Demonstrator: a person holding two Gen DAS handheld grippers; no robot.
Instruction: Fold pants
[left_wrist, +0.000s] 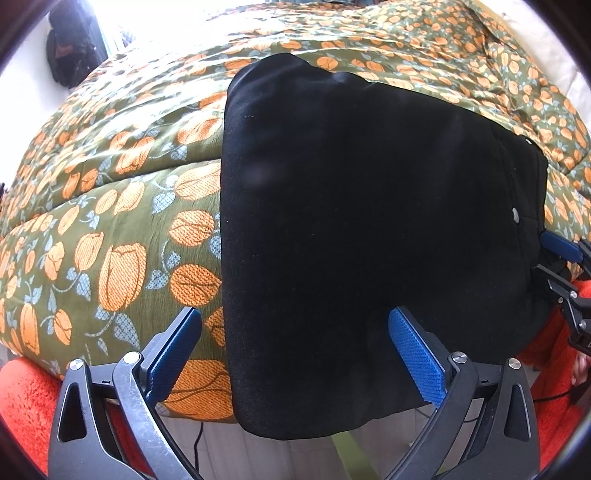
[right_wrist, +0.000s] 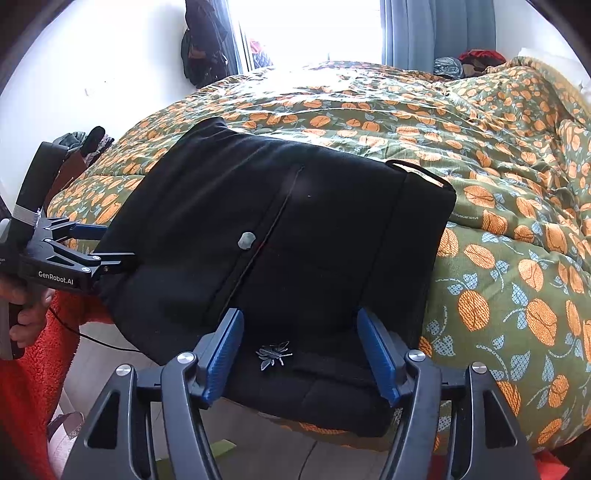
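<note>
Sunlit bed (right_wrist: 498, 206) under an orange-flowered quilt carries the folded black pants (left_wrist: 369, 229), near edge drooping off. Left claw (left_wrist: 295, 354) gapes wide; right claw (right_wrist: 299, 350) half-spread, straddling fabric, contact unclear.

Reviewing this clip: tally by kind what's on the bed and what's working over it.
Black pants: 1
Floral bedspread: 1
Grippers, left gripper and right gripper: 2
Total: 4
</note>
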